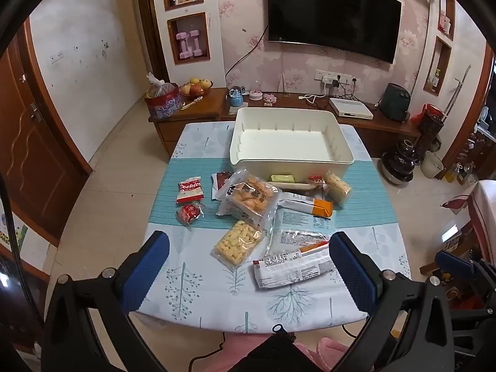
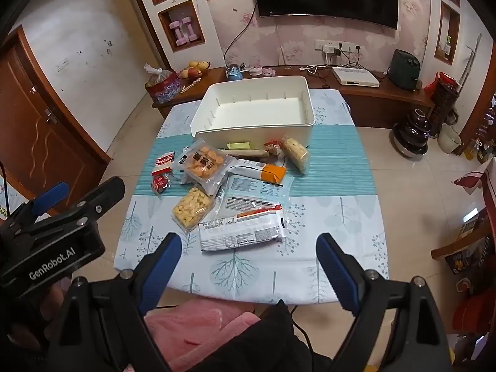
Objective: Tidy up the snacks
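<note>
With both the left gripper (image 1: 249,262) and right gripper (image 2: 249,266) spread wide and holding nothing, start with the nearest white wrapped snack pack (image 2: 241,228), pinching it across its narrow width before lifting it to the empty white bin (image 2: 257,110).

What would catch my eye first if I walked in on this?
Probably the big white bin, standing empty at the table's far side, with a jumble of snack packets spread in front of it. Nearer, both the left gripper and the right gripper hang open above the tablecloth, holding nothing.

"Cookies" on the red packet (image 1: 189,189); "GenRobot.AI" on the left gripper (image 2: 49,195)
</note>
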Available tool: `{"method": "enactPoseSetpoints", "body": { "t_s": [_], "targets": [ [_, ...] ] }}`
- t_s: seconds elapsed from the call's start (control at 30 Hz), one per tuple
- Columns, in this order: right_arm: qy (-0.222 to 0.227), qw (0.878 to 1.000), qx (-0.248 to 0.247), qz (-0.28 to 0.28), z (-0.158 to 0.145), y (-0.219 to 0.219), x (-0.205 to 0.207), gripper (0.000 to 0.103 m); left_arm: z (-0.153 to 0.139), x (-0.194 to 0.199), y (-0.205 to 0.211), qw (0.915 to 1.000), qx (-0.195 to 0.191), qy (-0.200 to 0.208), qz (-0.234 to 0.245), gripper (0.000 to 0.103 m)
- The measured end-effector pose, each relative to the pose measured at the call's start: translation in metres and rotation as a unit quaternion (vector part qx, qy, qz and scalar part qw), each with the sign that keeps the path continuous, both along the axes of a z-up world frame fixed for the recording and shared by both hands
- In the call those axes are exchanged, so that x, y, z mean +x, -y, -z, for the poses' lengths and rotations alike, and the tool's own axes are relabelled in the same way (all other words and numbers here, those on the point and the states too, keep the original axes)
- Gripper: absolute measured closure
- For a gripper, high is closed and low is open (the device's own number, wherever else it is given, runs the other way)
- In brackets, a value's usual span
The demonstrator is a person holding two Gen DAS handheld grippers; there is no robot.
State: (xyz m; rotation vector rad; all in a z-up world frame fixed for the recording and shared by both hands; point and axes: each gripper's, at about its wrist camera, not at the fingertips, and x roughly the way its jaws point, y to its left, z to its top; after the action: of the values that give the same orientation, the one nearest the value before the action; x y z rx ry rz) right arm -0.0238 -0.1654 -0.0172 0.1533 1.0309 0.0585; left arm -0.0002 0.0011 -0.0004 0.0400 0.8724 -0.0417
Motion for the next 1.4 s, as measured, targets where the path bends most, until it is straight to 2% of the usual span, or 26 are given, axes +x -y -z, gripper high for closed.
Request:
{"method": "enactPoseSetpoints", "body": {
  "t_s": [0.27,1.4],
  "targets": [
    [-0.002,1.000,0.000,0.000,0.0007,0.0000,0.0017,0.014,0.0008,0.0006,0.0019,1.0000,0.009,-0.001,0.000,0.000],
    [-0.008,1.000,-0.001,0.002,-0.0008,0.0059,0.0026,0.014,0.0003,0.0008,0.0005,1.0000,0.004,-0.005,0.001,0.000]
  ]
}}
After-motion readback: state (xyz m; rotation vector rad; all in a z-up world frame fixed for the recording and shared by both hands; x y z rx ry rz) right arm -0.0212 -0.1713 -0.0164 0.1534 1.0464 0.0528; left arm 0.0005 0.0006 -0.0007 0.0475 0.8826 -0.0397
